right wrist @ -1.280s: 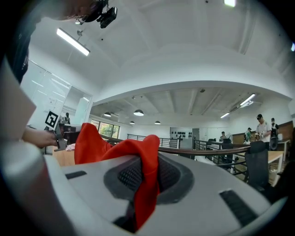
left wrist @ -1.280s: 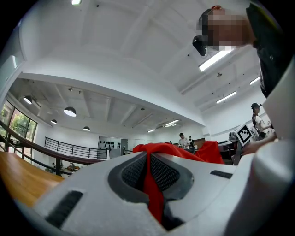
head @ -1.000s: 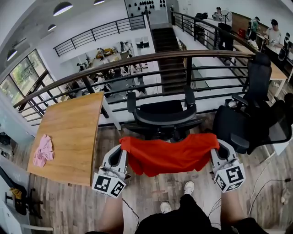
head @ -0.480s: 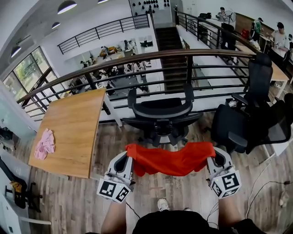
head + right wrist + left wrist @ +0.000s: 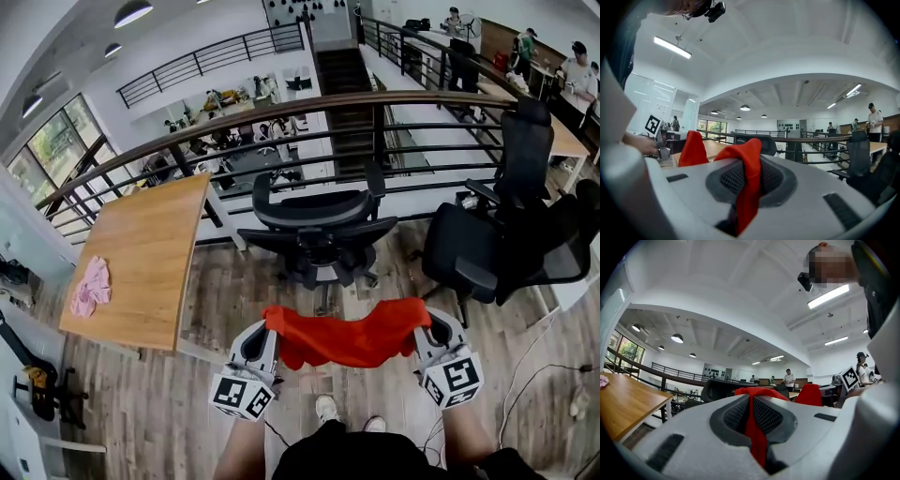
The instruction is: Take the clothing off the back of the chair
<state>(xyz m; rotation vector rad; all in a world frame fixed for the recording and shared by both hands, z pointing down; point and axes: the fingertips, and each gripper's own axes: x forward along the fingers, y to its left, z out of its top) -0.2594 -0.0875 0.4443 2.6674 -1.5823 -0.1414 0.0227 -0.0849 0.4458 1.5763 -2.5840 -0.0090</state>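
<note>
**Cloth's off the chair**

Both the left gripper (image 5: 266, 328) and right gripper (image 5: 421, 326) are clamped on an end of the red cloth (image 5: 345, 337), which hangs stretched between them at lower centre. The chair (image 5: 314, 217) above it is bare and well apart. Removal looks done to me, so next up is finding somewhere to put it down.
</note>
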